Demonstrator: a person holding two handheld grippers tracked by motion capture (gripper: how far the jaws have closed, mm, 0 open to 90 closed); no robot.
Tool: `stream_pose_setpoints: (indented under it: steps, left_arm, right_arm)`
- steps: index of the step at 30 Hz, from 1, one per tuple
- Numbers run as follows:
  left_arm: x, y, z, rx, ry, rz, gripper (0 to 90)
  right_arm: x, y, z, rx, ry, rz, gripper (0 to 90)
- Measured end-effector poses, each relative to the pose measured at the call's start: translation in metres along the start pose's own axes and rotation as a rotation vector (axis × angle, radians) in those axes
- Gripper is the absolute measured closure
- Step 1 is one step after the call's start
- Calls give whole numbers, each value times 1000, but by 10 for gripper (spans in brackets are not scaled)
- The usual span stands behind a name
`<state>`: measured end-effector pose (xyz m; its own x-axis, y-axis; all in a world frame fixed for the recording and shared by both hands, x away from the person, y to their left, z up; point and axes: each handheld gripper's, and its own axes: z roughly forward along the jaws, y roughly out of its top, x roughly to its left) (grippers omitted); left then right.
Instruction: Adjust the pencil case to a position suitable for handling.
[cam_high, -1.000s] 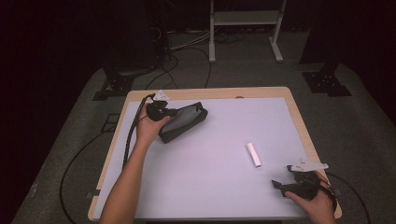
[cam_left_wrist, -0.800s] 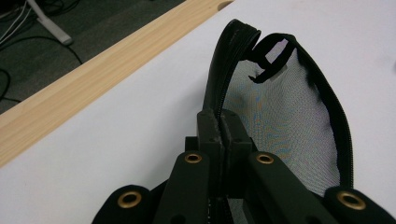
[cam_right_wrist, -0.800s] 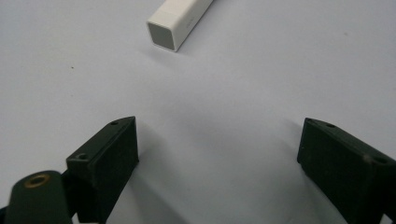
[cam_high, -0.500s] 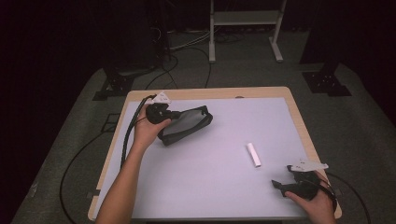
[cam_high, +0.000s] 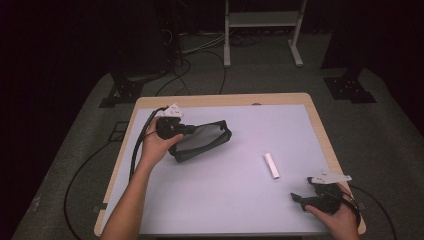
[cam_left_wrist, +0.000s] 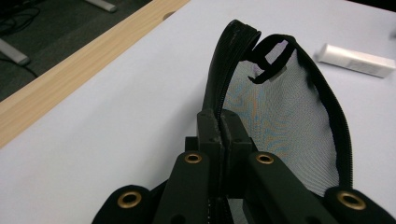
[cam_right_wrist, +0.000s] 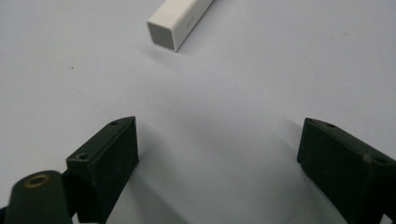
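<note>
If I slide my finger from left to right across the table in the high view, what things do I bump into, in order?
Left gripper pinching the black mesh pouch → black mesh pouch → small white stick lying flat → right gripper, open, near the table's right front corner.

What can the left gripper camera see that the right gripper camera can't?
Left gripper view: the black mesh pouch, its zipper edge pinched in the shut left tool, and the table's wooden edge.

Right gripper view: the open right tool, holding nothing, hovering over the table.

Both: the white stick, lying on the table's white top.
</note>
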<state>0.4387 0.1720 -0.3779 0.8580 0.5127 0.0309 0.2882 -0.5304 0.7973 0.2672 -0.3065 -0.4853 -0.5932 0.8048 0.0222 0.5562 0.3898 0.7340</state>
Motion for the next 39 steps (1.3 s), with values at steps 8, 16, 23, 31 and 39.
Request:
stream_pose_setpoints:
  steps: [8, 16, 23, 31, 39]
  left_arm:
    - [-11, -3, -2, 14, -31, 27, 885]
    - [-24, -3, -6, 23, -73, 58, 886]
    - [-35, -4, -9, 25, -120, 86, 885]
    - [-46, -11, -13, 3, -182, 101, 884]
    - [-53, -14, -13, 21, -219, 125, 883]
  right_arm:
    - [0, 0, 0, 0, 0, 1, 115]
    - [0, 0, 0, 0, 0, 1, 115]
    - [0, 0, 0, 0, 0, 1, 115]
    - [0, 0, 0, 1, 1, 0, 115]
    - [0, 0, 0, 0, 0, 0, 115]
